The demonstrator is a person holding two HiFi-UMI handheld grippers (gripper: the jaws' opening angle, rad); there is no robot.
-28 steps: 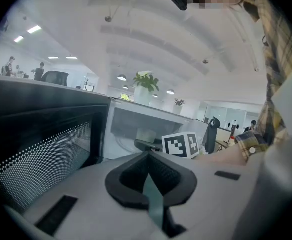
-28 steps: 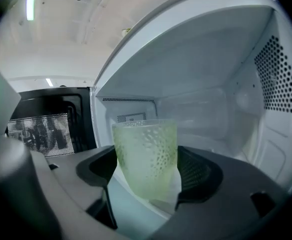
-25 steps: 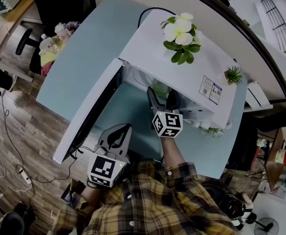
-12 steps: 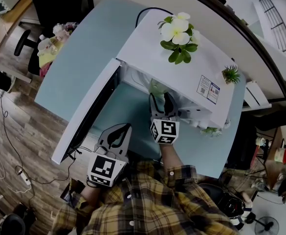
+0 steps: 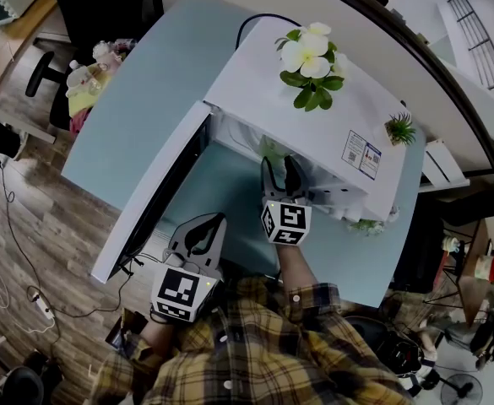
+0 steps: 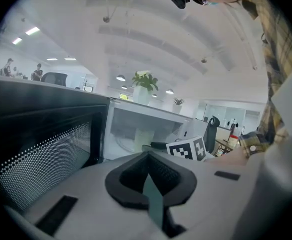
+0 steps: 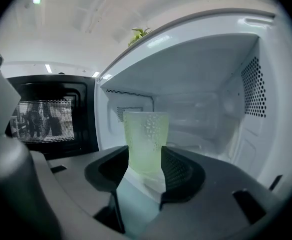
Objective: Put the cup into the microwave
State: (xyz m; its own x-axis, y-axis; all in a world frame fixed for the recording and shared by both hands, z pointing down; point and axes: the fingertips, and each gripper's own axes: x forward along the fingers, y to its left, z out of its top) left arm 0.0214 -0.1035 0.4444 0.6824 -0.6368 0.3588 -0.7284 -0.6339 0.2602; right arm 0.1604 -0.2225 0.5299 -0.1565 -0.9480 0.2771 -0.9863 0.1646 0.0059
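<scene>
A pale green translucent cup (image 7: 146, 134) stands upright on the white floor inside the open microwave (image 5: 255, 99). In the head view the cup (image 5: 272, 148) shows just inside the opening. My right gripper (image 7: 146, 153) reaches level into the opening and its jaws are closing. The cup stands at their tips and fills the gap between the pads. I see no clear press on it. My left gripper (image 5: 219, 218) hangs low by the door, shut and holding nothing. In its own view the left gripper (image 6: 146, 154) faces the cavity, where the cup (image 6: 142, 138) shows faintly.
The microwave door (image 5: 158, 184) swings open to the left, over the light blue table (image 5: 145, 83). A potted white flower (image 5: 312, 53) and a small green plant (image 5: 401, 128) sit on the microwave's top. A cable (image 5: 259, 19) runs behind it.
The right gripper's jaws have narrowed from wide apart to about the cup's width. The gripper has drawn back slightly from the opening. The left gripper has stayed put.
</scene>
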